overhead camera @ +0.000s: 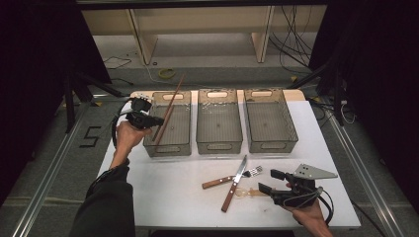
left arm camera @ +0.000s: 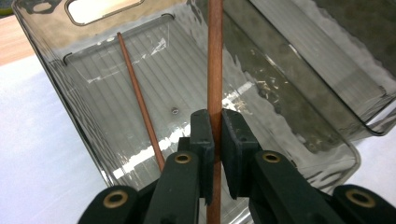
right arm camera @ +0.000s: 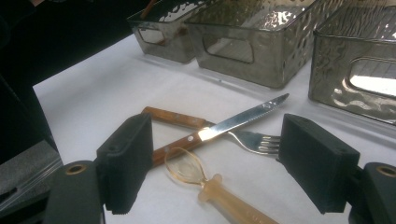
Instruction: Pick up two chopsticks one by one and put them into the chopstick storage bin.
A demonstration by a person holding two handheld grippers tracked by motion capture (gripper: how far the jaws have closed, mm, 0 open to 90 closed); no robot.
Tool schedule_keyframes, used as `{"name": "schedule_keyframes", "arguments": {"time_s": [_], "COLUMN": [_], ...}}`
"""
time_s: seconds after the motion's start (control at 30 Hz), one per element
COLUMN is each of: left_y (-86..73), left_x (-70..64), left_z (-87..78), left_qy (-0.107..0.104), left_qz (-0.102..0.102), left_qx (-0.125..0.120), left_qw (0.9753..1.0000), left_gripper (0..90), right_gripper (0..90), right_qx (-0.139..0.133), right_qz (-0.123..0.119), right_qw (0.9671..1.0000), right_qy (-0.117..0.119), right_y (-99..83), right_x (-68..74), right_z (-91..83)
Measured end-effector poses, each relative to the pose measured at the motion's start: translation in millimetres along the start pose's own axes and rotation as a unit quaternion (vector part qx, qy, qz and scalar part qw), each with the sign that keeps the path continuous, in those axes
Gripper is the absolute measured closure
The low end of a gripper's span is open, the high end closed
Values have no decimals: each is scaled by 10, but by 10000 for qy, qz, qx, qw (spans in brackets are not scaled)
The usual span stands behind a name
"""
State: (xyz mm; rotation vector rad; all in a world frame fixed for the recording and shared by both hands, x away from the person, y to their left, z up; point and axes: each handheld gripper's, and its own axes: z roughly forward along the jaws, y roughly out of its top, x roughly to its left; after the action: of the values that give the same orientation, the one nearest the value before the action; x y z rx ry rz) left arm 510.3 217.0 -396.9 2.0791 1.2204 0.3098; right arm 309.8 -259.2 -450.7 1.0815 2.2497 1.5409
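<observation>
Chopstick sits pinched between the closed jaws of the left gripper, standing steeply over the left bin at the table's far-left area; in the high view it slants from low near the bin's near wall up and out past the far rim. A second chopstick already lies slanted on that bin's ribbed floor. Handling, by my read: thin wooden rod, very light, stiff along its length, smooth and round so it can roll or pivot between flat pads. The grip looks to sit on the lower part, so the long free end above will want to swing; a hold nearer mid-length would balance better, but for a drop into the bin the present hold should do. Not fragile at these forces, though a hard sideways knock against the bin wall could lever it out of the pads. Bin is clear rigid plastic, so expect bounce and clatter on release. Right gripper hangs wide open with nothing between its jaws, low over the near-right part of the table, facing a knife, fork and amber plastic spoon. Knife lies across the fork; the wooden handles are the sensible places to grab. Middle bin and right bin look empty.
</observation>
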Motion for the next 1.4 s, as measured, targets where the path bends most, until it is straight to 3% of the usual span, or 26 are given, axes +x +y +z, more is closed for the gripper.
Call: {"name": "schedule_keyframes", "arguments": {"time_s": [0.7,1.4], "left_y": [-97,-189], "left_x": [22,9], "left_z": [142,237], "left_qy": [54,38], "left_qz": [-1,20], "left_qx": [123,422], "left_qw": [9999,9991], "left_gripper": [831,831], "right_gripper": [273,273], "right_qx": [-5,-19], "right_qz": [-5,6], "right_qw": [10000,10000], "right_qy": [3,3], "right_y": [1,2], "right_x": [3,3], "right_z": [0,-6]}}
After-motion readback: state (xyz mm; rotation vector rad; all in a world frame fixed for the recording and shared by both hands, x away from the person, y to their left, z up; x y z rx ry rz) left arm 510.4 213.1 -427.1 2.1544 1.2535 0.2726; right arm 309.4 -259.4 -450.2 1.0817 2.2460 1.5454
